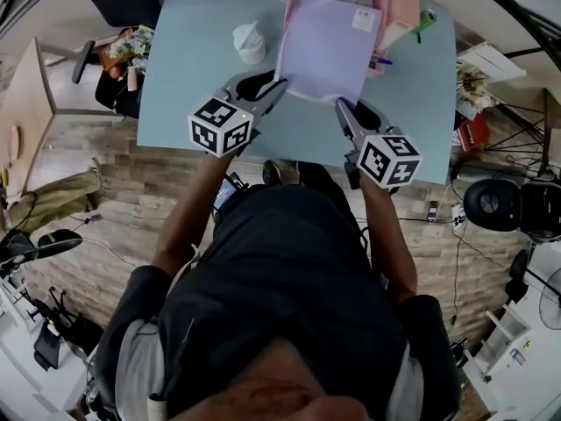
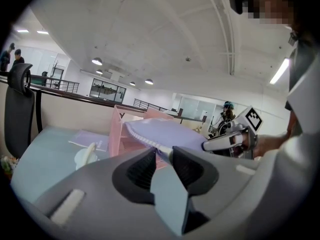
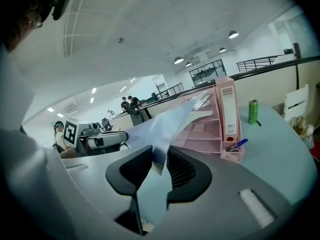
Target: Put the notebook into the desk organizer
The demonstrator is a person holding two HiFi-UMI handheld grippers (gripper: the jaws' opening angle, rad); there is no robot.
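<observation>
My left claw (image 1: 279, 84) is clamped tight on the near spiral corner of the notebook (image 1: 326, 51), and my right claw (image 1: 340, 103) pinches the other near corner. The notebook hangs tilted above the surface (image 1: 193, 68), just short of the pink desk organizer (image 1: 399, 7). I should move both claws together and feed the far edge into a slot.

Head view looks steeply down; both gripper views, low, share the desk organizer (image 3: 212, 126).

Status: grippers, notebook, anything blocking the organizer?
Left gripper and right gripper shut on notebook. Notebook off table, not yet in desk organizer. Cup sits left, clear.
</observation>
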